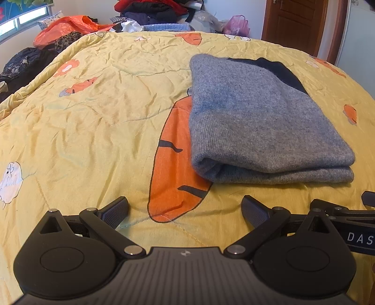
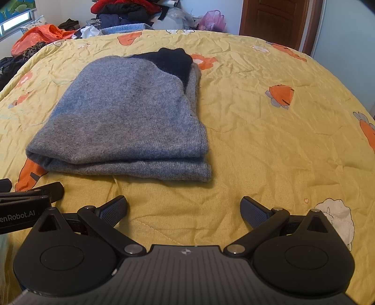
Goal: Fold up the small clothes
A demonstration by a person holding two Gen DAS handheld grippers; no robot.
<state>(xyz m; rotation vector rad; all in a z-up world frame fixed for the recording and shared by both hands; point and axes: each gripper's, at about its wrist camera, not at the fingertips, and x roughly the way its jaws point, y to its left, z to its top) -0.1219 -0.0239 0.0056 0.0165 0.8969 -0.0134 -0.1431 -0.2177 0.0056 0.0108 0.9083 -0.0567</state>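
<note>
A grey knit sweater [image 1: 262, 122] with a dark navy part at its far end lies folded in a neat stack on the yellow quilt [image 1: 93, 122]. It also shows in the right wrist view [image 2: 131, 117]. My left gripper [image 1: 185, 208] is open and empty, just short of the sweater's near left corner. My right gripper [image 2: 184, 208] is open and empty, in front of the sweater's near right corner. Each gripper's side shows at the edge of the other's view, the right gripper [image 1: 365, 211] and the left gripper [image 2: 30, 194].
The quilt [image 2: 269, 140] has orange carrot and white sheep prints. A heap of clothes [image 1: 150, 11], an orange bag [image 1: 68, 25] and a pink bag [image 1: 236, 24] lie beyond the bed's far edge. A brown door [image 1: 293, 23] stands at the back right.
</note>
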